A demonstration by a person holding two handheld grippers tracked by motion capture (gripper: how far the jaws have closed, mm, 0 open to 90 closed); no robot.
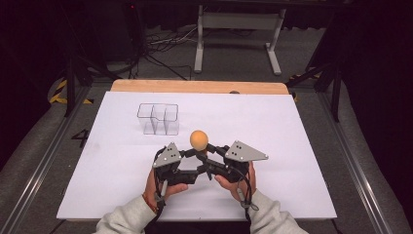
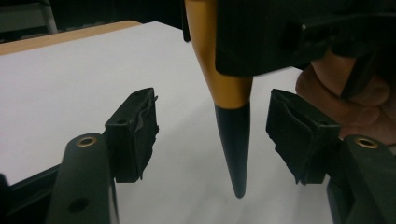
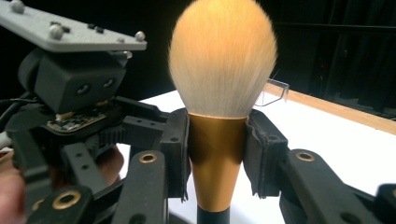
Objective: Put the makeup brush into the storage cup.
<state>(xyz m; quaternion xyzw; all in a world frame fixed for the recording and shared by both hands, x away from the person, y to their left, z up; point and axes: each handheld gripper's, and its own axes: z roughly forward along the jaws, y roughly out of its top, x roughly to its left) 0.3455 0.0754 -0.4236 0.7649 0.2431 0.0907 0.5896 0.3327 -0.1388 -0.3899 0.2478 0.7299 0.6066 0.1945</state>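
Observation:
A makeup brush with a fluffy tan head (image 3: 223, 60) and gold ferrule stands upright between my hands, just above the white table (image 1: 272, 131). My right gripper (image 3: 217, 149) is shut on the gold ferrule, a pad pressing each side. In the high view the brush head (image 1: 198, 139) rises over the right gripper (image 1: 208, 150). My left gripper (image 1: 192, 156) faces it from the left. In the left gripper view the brush's black pointed handle (image 2: 233, 140) hangs between the open left gripper (image 2: 212, 135) pads (image 2: 137, 130), with a gap on each side.
A clear plastic organiser (image 1: 158, 118) with several compartments stands behind the hands, toward the back left. A wooden strip (image 1: 195, 87) runs along the table's far edge. Beyond it on the floor are a white stand (image 1: 234, 29) and cables.

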